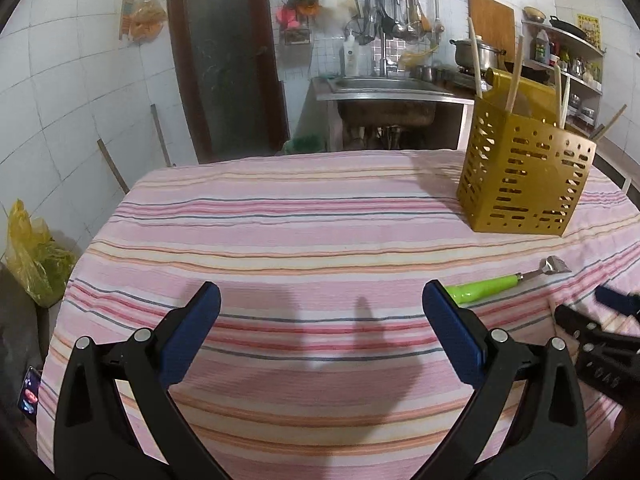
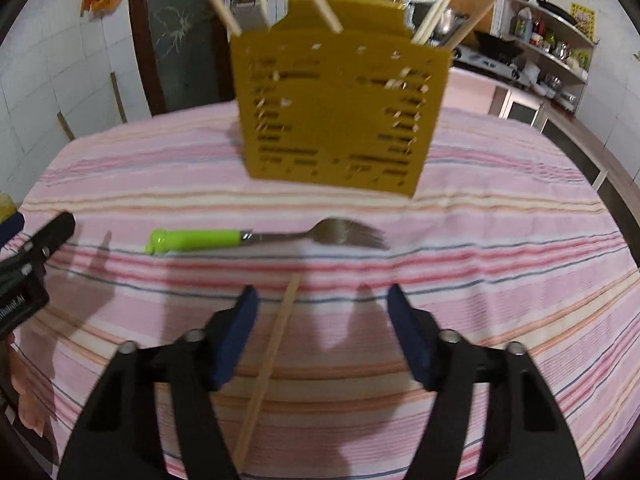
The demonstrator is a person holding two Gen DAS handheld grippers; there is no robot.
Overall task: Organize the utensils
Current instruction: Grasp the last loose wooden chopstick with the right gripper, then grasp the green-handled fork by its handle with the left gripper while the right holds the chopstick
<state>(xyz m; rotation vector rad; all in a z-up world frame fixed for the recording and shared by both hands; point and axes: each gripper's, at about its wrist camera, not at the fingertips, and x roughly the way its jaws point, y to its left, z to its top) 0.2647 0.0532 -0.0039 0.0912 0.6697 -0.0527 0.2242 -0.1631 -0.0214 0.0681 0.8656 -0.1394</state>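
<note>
A golden slotted utensil holder [image 1: 524, 176] [image 2: 340, 112] stands on the pink striped tablecloth [image 1: 280, 232] with several chopsticks sticking out of it. In front of it lies a fork with a green handle [image 2: 200, 239] [image 1: 484, 289], tines to the right in the right wrist view. One wooden chopstick [image 2: 276, 344] lies on the cloth between the jaws of my right gripper [image 2: 323, 300], close to its left finger; the pads do not press on it. My left gripper [image 1: 320, 300] stands wide open over bare cloth, left of the fork handle. Each gripper shows at the edge of the other's view.
Behind the table are a steel sink [image 1: 384, 92], a dark door [image 1: 228, 60], hanging ladles and shelves with pots and bottles [image 1: 564, 48]. A yellow bag of greens [image 1: 32, 264] sits by the table's left edge. A phone [image 1: 29, 396] lies low at the left.
</note>
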